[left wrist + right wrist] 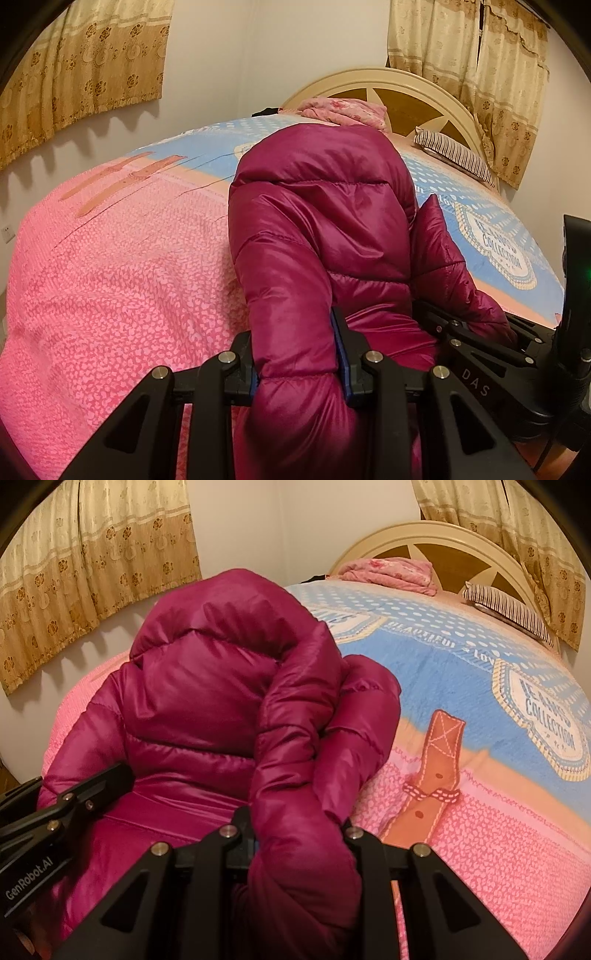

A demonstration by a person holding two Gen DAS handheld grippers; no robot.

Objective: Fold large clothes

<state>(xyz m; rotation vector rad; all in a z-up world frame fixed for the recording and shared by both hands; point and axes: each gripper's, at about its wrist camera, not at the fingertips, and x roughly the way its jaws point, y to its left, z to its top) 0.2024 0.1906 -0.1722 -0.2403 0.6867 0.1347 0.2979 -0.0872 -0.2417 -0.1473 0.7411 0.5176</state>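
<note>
Lying on the bed [110, 258], long axis running from the cameras toward the headboard [436, 535]: a magenta puffer jacket [317, 206], hood end pointing away; left tongs [299, 365] clamping a padded fold of it, blue pads pressing both sides; right tongs [295, 845] likewise pinching a thick roll; lower hem being cut off beneath both tools; striped pillow [509, 609] resting by the headboard.

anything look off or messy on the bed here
Mostly no. The magenta puffer jacket lies bunched, one puffy roll clamped in the right tongs, another in the left tongs. A pink cloth sits crumpled by the headboard.
</note>
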